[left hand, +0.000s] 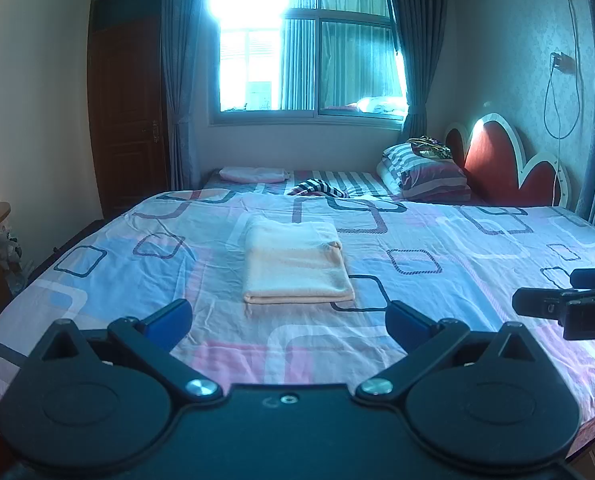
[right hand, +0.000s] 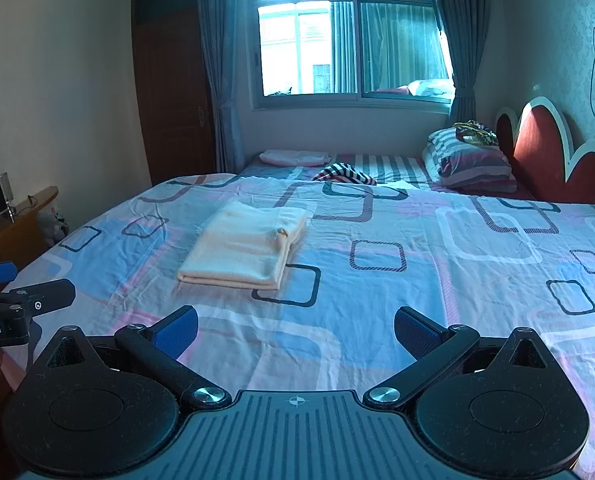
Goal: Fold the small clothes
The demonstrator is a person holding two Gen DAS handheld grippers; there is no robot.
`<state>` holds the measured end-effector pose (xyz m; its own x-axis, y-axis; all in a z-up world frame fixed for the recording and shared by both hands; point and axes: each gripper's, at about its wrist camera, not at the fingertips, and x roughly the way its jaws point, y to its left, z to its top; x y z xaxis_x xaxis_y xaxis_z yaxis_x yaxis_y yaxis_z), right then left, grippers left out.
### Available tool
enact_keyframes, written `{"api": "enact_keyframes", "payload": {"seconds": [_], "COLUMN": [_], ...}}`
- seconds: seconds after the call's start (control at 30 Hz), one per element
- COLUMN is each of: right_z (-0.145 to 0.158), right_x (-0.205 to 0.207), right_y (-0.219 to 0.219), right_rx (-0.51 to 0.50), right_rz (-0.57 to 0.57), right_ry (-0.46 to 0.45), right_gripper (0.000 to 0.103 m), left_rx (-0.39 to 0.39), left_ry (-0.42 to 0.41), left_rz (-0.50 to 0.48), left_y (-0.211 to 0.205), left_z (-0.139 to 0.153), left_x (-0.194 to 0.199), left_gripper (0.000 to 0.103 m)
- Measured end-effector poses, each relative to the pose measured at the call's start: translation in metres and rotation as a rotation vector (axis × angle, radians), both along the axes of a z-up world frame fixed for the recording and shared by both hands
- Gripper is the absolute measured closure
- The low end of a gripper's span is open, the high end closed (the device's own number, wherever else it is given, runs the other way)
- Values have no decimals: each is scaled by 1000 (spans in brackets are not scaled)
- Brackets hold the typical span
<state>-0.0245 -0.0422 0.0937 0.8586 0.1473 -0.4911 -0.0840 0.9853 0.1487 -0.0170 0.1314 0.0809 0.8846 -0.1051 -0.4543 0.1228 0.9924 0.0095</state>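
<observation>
Left hand-held gripper (left hand: 289,322): jaws spread wide, nothing between the blue pads, hovering over the near edge of the bed (left hand: 457,240). Right hand-held gripper (right hand: 296,330): same, spread and empty, held just to the right of the left one; each shows at the edge of the other's view.

Cream garment (left hand: 297,264) lies mid-bed, ahead of both hand-held grippers, touching neither. It's already a compact layered rectangle: stacked edges show along the near side, and a small tucked corner shows on its right side. Looks folded, so this piece reads as done or nearly so; at most a final tidy is left.

Orientation: long axis runs away from the hand-held grippers toward the window (left hand: 309,40), short near edge facing them. From the right wrist view (right hand: 245,246) it sits skewed, left of centre.

Possible remaining work: a striped cloth (left hand: 317,190) lies crumpled farther back and a pink item (left hand: 253,174) beyond it; can't tell if they're part of the job.
</observation>
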Motion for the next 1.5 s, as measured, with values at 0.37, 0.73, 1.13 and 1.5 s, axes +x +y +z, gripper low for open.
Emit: {"api": "enact_keyframes", "payload": {"seconds": [0.37,0.73,1.13,1.5], "right_z": [3,4,4,5], "right_x": [-1,1,1,1], "right_y": [0,-1,-3,-4], "right_rx": [-2,-2,-3,-3], "right_rz": [11,12,21,26], "right_ry": [-4,0,-3,-3], "right_gripper": [0,0,0,0], "left_rx": [3,3,4,4], "left_ry": [-6,-5,-6,-6], "left_rz": [0,-1,0,2], "left_y": [4,3,4,5], "left_z": [1,1,2,3], "left_x": [0,-1,0,1], "left_gripper": [1,1,1,1]}}
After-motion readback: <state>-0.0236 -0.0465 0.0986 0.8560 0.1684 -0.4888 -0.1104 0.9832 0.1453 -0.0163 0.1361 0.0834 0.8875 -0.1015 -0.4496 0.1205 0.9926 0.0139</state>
